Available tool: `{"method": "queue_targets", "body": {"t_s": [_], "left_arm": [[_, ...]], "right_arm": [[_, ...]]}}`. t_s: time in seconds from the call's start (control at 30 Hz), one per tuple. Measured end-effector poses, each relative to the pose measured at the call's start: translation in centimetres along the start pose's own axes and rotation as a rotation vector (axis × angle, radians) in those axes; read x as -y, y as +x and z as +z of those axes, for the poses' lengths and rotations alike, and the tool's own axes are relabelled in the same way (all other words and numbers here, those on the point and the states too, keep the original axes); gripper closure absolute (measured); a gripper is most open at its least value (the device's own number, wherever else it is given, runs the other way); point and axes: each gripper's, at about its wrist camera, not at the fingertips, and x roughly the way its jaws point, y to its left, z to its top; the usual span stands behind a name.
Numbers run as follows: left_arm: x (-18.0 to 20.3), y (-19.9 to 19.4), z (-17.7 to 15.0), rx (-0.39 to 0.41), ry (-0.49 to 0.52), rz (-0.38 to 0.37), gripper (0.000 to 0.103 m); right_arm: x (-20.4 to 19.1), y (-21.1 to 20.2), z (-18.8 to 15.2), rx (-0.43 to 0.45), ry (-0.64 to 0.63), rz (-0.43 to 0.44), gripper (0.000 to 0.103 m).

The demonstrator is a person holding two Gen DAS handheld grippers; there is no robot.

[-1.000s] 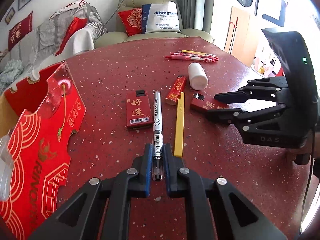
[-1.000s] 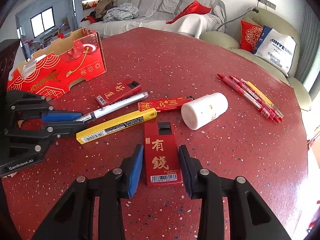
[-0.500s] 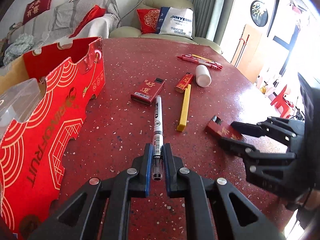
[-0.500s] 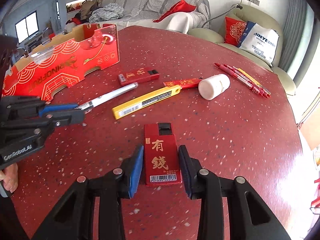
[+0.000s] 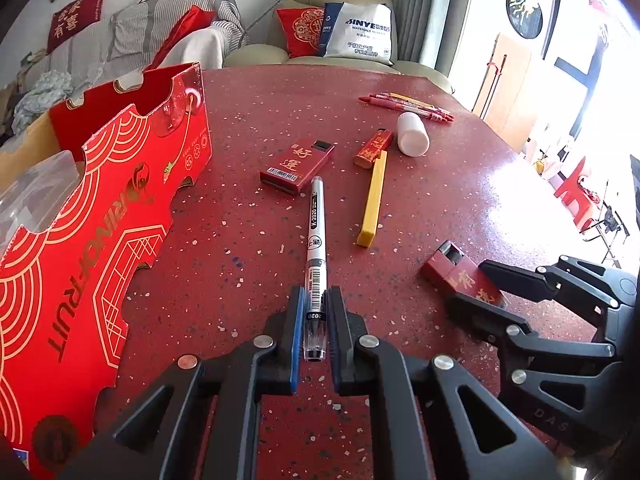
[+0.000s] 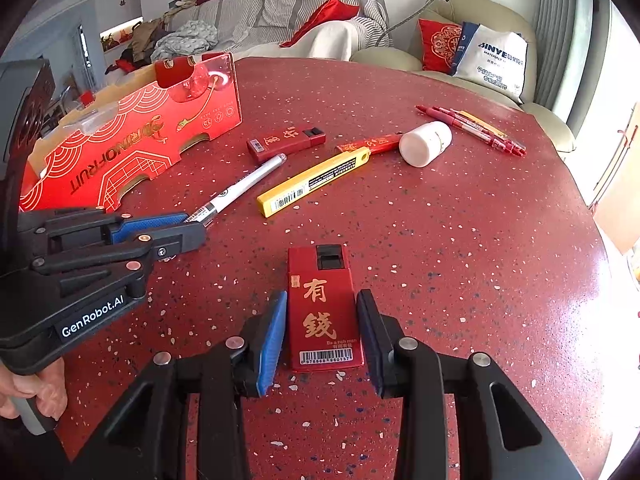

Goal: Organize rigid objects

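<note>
Red speckled worktop (image 5: pixel 460 184), both tools loaded up. Left hand-held gripper (image 5: pixel 315 332) clamped tight on the clear end of a silver pen (image 5: pixel 315 232), barrel sticking out ahead toward the middle of the frame. Right hand-held gripper (image 6: pixel 322 330) pinching a flat red box with gold characters (image 6: pixel 324 312) by its long sides, blue pads (image 6: pixel 272 340) against the edges, barcode end nearest the camera.

Rest of the stuff scattered across the upper middle: second red box (image 6: pixel 286 142), yellow cutter case (image 6: pixel 312 184), slim red stick (image 6: pixel 370 144), white bottle (image 6: pixel 426 142) on its side, bundle of red pens (image 6: pixel 472 126) toward the upper right. Big red fruit carton (image 5: pixel 100 216) along the left edge of the left view, probably the drop-off spot.

Tips for this bit, just a guess: keep the pen level so the long free end doesn't swing into the carton wall, go in over the scalloped rim rather than through it. Box grip looks square, so no re-gripping needed, only a steady carry and a low release.

Pose-wise: both tools angled steeply down at the worktop, side by side, left one low at the left edge of the right view with fingers (image 6: pixel 36 394) wrapped round its handle.
</note>
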Motion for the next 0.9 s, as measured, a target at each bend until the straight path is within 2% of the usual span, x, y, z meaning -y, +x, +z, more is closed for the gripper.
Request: {"method": "queue_targets", "body": {"t_s": [0.17,0.9], "left_arm": [[0.90,0.30,0.10,-0.002,0.033,0.042,0.091],[0.84,0.32,0.06,-0.001,0.027,0.036,0.091]], "right_arm": [[-0.05,0.01,0.01,0.000,-0.002,-0.002,0.066],[-0.10,0.03,0.02,-0.001,-0.003,-0.004,0.066]]}}
